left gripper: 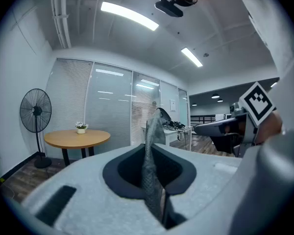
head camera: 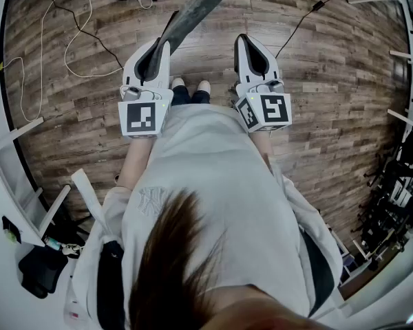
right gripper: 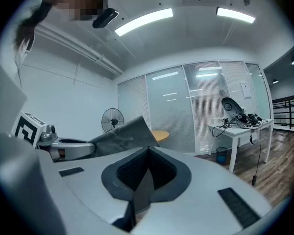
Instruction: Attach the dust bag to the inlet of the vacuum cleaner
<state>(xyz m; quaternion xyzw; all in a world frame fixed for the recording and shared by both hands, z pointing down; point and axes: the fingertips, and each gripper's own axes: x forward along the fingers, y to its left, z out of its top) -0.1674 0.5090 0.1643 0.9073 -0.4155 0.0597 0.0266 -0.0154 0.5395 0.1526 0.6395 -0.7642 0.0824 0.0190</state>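
Head view above the wooden floor (head camera: 330, 81): my left gripper (head camera: 155, 50) clamps the grey dust bag (head camera: 193, 14), which juts toward the far right, while my right gripper (head camera: 253, 50) has its jaws together, empty.

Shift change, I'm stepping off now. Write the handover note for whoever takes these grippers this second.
Left claw: shut on the dust bag, gripping one end. The rest of the flat grey bag sticks out ahead, above the wood floor.
Right claw: shut, empty, held beside the left one.
Vacuum cleaner: I can't make it out in any view, so the inlet's place is unknown.
Done: the bag is in hand.
Left: find the inlet, bring the bag's opening to it, and attach it.
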